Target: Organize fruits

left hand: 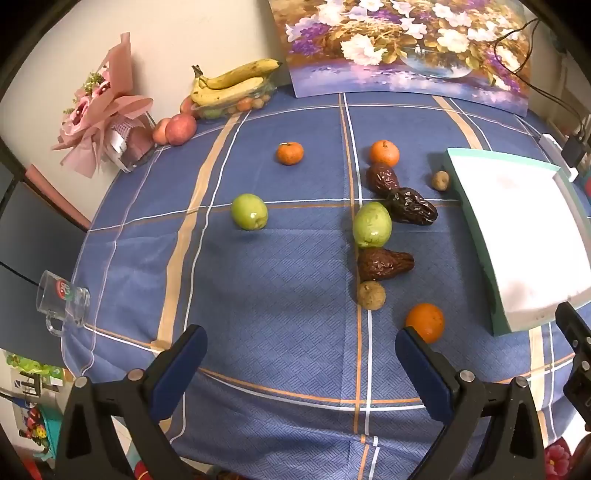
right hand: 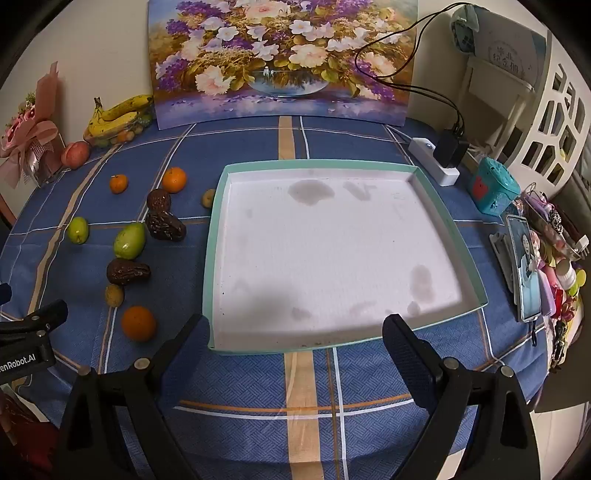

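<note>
Left tool (left hand: 301,363): mine, spread, empty.
Right tool (right hand: 295,345): spread, empty.
Risk: nearest orange (left hand: 425,322) rolls off worktop (left hand: 280,280) if nudged.

Cream wall (left hand: 177,33), flower painting (right hand: 280,59), blue plaid tablecloth (left hand: 280,280)

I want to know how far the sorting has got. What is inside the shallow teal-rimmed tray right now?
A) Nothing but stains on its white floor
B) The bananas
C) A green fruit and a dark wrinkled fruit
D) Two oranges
A: the right wrist view shows the tray holding only blotchy stains, while the oranges, green fruits and dark wrinkled fruits all lie on the blue tablecloth beside it.
</note>
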Demonstrator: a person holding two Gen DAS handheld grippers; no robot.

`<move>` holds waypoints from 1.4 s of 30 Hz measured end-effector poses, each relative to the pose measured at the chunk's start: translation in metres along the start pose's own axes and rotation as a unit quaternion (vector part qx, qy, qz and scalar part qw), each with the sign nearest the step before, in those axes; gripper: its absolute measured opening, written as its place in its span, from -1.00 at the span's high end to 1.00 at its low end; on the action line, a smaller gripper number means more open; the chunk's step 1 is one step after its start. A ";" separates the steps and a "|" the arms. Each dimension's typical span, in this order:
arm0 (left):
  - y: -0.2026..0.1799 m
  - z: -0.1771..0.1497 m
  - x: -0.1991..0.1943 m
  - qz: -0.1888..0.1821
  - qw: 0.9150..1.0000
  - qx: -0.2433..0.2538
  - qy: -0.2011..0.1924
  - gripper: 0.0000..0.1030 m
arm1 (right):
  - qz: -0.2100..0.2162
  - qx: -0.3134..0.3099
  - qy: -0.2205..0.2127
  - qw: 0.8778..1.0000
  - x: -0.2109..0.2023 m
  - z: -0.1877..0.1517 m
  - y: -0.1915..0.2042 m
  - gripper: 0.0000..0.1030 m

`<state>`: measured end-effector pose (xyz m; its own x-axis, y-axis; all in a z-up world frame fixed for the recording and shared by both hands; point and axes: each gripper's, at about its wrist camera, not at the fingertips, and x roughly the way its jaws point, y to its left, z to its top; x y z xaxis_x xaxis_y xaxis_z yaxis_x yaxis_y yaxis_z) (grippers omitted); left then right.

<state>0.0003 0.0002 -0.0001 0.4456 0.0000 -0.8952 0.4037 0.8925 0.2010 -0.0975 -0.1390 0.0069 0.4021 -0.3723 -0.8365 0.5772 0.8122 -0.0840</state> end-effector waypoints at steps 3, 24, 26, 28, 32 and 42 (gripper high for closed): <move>0.001 0.000 0.001 -0.001 1.000 -0.002 0.001 -1.00 | 0.000 0.000 0.000 1.000 0.000 0.000 0.000 -0.84; 0.001 -0.001 0.001 -0.001 1.000 0.000 0.000 -1.00 | 0.001 0.000 0.002 1.000 0.000 0.000 0.000 -0.84; 0.000 -0.001 0.001 -0.001 1.000 0.000 0.000 -1.00 | 0.001 0.000 0.002 1.000 0.001 0.000 -0.001 -0.84; 0.001 -0.001 0.001 -0.001 1.000 0.001 0.000 -1.00 | 0.001 0.000 0.002 1.000 0.000 0.000 -0.001 -0.84; 0.001 -0.001 0.001 -0.001 1.000 0.000 0.000 -1.00 | 0.001 0.000 0.002 1.000 0.001 0.000 -0.001 -0.84; 0.001 -0.001 0.001 -0.001 1.000 0.000 0.000 -1.00 | 0.001 0.000 0.003 1.000 0.001 0.000 -0.001 -0.84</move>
<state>0.0010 0.0016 -0.0014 0.4447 -0.0012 -0.8957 0.4047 0.8924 0.1997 -0.0975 -0.1404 0.0064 0.3997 -0.3681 -0.8395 0.5766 0.8129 -0.0819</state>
